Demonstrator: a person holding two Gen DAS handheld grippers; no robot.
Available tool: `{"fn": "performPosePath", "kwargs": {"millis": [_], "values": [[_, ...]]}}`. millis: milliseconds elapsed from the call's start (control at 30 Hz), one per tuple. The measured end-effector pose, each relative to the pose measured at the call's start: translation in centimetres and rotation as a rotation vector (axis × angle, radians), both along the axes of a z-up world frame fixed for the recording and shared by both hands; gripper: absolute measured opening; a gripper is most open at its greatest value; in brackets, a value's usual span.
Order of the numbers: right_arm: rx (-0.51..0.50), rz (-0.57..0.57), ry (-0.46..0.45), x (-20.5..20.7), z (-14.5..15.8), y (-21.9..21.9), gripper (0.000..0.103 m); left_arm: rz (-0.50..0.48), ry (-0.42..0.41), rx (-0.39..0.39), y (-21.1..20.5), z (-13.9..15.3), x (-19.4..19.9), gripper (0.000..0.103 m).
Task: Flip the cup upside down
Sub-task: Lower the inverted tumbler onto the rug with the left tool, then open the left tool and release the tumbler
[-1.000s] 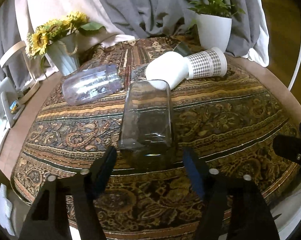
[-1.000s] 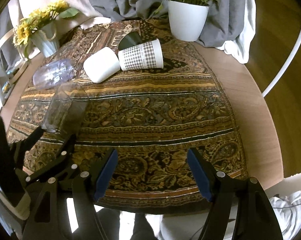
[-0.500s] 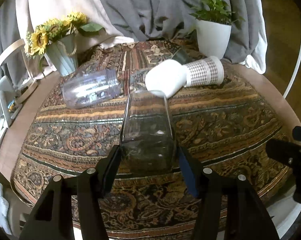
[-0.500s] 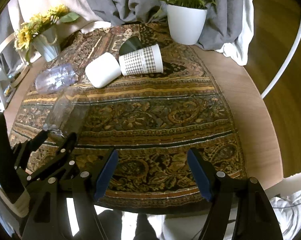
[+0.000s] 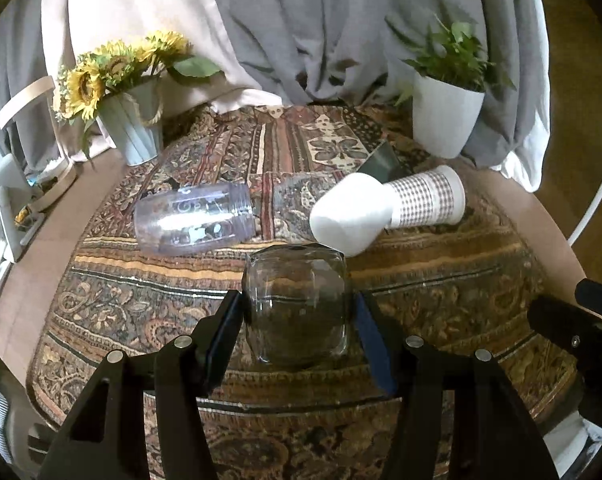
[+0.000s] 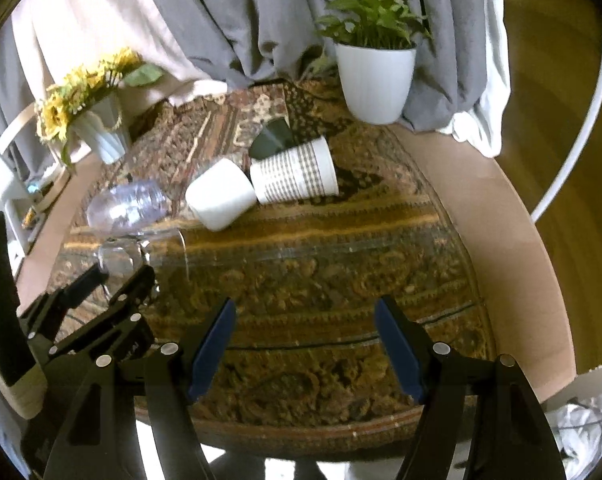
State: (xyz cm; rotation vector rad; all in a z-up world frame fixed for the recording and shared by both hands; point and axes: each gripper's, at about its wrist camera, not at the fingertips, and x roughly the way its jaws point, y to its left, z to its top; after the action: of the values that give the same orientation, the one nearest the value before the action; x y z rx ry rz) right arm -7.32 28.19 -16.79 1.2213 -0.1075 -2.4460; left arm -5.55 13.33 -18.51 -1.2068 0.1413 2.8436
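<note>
A clear glass cup (image 5: 297, 304) is held between the fingers of my left gripper (image 5: 299, 332), lifted off the patterned cloth and tilted with its mouth pointing away. The left gripper is shut on its base end. In the right wrist view the same glass (image 6: 141, 248) shows at the left, held by the left gripper (image 6: 125, 280). My right gripper (image 6: 305, 344) is open and empty above the near part of the cloth.
On the cloth (image 5: 441, 280) lie a clear purple-tinted cup (image 5: 193, 220), a white cup (image 5: 351, 214), a checked paper cup (image 5: 425, 198) and a dark cup (image 5: 381, 160). A sunflower vase (image 5: 131, 124) stands back left, a potted plant (image 5: 447, 120) back right.
My left gripper closed on the clear glass and lifted it, tipping it up from lying flat. The right gripper stayed open and rose slightly.
</note>
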Motion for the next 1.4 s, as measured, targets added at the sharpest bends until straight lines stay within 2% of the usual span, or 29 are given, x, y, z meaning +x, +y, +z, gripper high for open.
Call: {"fn": "performPosePath", "kwargs": {"millis": [467, 733, 967, 1000, 1067, 1267, 1333, 1400], "values": [[-0.064, -0.006, 0.046, -2.7, 1.5, -1.7, 0.072, 0.03, -0.059, 0.062, -1.2, 0.5, -4.3, 0.056], [-0.083, -0.008, 0.043, -3.2, 1.8, -2.1, 0.072, 0.039, -0.064, 0.016, -1.2, 0.9, -4.8, 0.056], [-0.085, -0.015, 0.033, -3.0, 1.7, -2.1, 0.072, 0.023, -0.075, 0.016, -1.3, 0.6, -4.1, 0.057], [-0.085, -0.017, 0.032, -3.0, 1.7, -2.1, 0.072, 0.018, -0.074, 0.021, -1.3, 0.7, -3.9, 0.058], [-0.084, -0.022, 0.028, -2.9, 1.6, -2.1, 0.072, 0.018, -0.059, 0.03, -1.3, 1.0, -3.5, 0.073], [-0.115, -0.044, 0.058, -2.0, 2.9, -1.5, 0.072, 0.066, 0.079, 0.005, -2.2, 4.8, -1.3, 0.098], [-0.135, -0.055, 0.081, -1.6, 3.8, -1.3, 0.074, 0.097, 0.136, 0.003, -3.0, 6.7, -0.5, 0.103], [-0.148, -0.071, 0.111, -1.2, 4.9, -1.2, 0.083, 0.125, 0.179, 0.005, -3.7, 8.2, 0.1, 0.103]]}}
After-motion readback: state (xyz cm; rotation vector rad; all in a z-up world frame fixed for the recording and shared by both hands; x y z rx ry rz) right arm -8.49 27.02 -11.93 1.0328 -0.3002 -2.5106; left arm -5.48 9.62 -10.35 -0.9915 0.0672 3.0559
